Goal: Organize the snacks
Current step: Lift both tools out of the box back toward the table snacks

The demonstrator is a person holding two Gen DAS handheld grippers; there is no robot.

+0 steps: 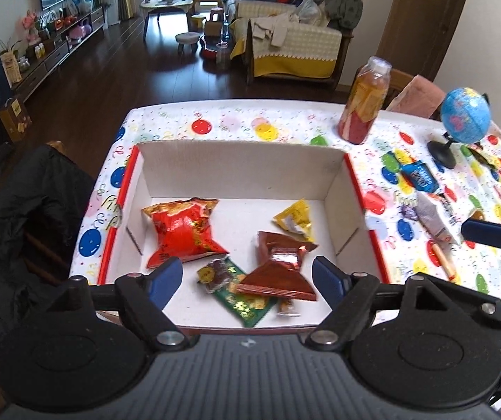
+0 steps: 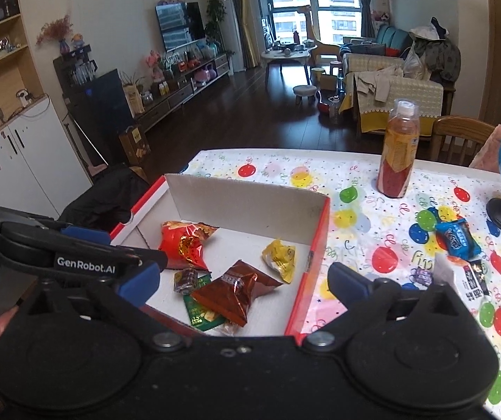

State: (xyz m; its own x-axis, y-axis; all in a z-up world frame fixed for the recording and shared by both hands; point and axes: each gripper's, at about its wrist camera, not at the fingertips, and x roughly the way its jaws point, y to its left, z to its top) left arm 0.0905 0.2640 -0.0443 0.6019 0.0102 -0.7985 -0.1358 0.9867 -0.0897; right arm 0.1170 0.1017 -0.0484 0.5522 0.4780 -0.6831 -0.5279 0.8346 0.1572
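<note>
The left gripper (image 1: 247, 276) hangs over the near end of the red-edged cardboard box (image 1: 240, 161), jaws spread with nothing between them. The right gripper (image 2: 241, 288) is spread wide too, empty, above the box's right wall. Inside the box lie a red snack bag (image 1: 180, 231), a brown packet (image 1: 278, 266), a green packet (image 1: 247, 302) and a yellow packet (image 1: 294, 218). On the balloon-print desk (image 1: 285, 122) to the right remain a blue packet (image 2: 457, 238), a bottle (image 2: 397, 154) and a globe (image 1: 462, 113).
</note>
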